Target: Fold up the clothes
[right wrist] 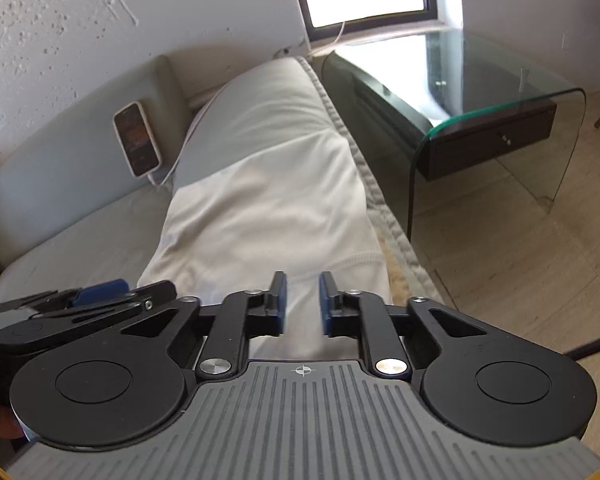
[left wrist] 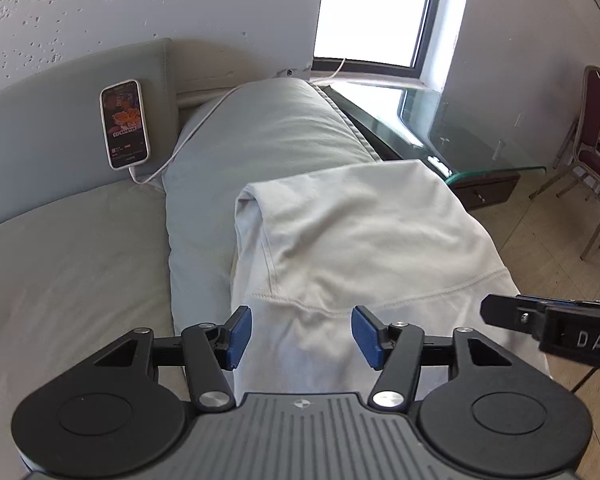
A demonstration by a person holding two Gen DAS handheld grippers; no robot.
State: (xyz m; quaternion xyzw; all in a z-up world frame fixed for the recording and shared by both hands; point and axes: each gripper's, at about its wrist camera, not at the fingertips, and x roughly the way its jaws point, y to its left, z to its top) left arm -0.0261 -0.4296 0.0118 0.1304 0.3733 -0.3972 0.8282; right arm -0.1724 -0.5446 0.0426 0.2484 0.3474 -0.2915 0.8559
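Observation:
A pale grey-white garment (left wrist: 360, 232) lies folded over the sofa's padded arm (left wrist: 268, 128), with a stitched hem running across its near end. My left gripper (left wrist: 302, 334) hovers over that near end. It is open, its blue pads (left wrist: 240, 336) are wide apart, and nothing is pinched between them. In the right wrist view the same garment (right wrist: 268, 208) stretches away from my right gripper (right wrist: 302, 302). Its jaws stand a narrow gap apart with no cloth pressed between them. Each gripper shows in the other's view: the right gripper (left wrist: 540, 320) and the left gripper (right wrist: 100, 296).
A phone (left wrist: 125, 124) with a white cable leans on the sofa back. The seat cushion (left wrist: 60, 260) lies to the left. A glass side table (right wrist: 500, 92) with a dark drawer stands to the right, below a window. Maroon chairs (left wrist: 596, 152) stand on the tiled floor.

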